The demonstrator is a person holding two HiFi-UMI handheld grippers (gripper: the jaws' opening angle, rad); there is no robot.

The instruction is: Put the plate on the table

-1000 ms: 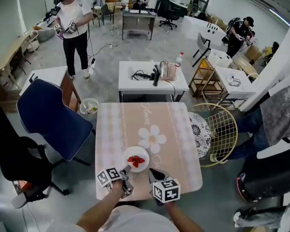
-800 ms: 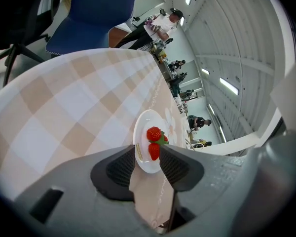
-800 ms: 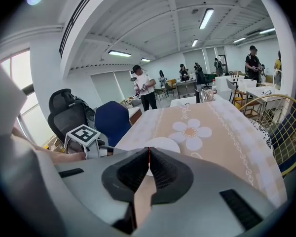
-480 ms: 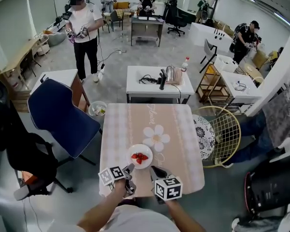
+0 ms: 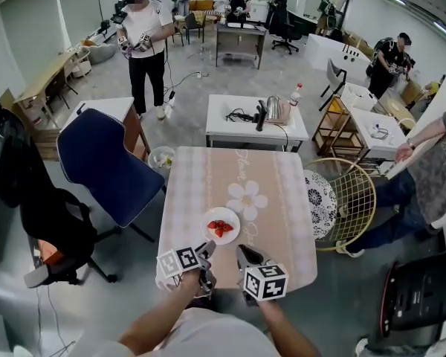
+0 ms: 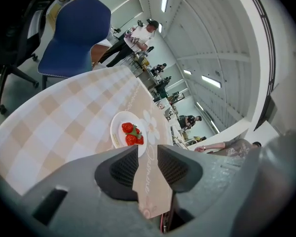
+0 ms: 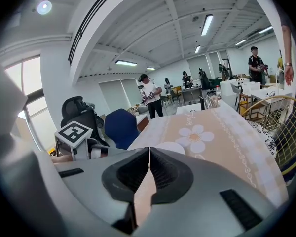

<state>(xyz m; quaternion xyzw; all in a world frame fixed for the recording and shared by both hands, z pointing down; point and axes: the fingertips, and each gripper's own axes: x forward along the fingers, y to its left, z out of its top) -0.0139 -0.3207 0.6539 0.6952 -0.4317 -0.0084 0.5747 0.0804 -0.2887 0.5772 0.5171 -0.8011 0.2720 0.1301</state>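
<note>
Plate (image 5: 210,220) w/ strawberries (image 5: 220,229) hasn't shifted since a sec ago and is sitting on table (image 5: 208,177) by flower print (image 5: 247,198). Left gripper (image 5: 207,250) jaws have narrowed and are closing just short of the rim, nothing btwn them. Right gripper (image 5: 241,253) is hanging beside it, jaws pressed together, empty.

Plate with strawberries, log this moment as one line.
plate: on table, strawberries on it | left gripper: jaws closing, nothing between | right gripper: shut, empty

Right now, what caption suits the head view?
White plate of strawberries resting on the flower-print table, near its closest edge.
</note>
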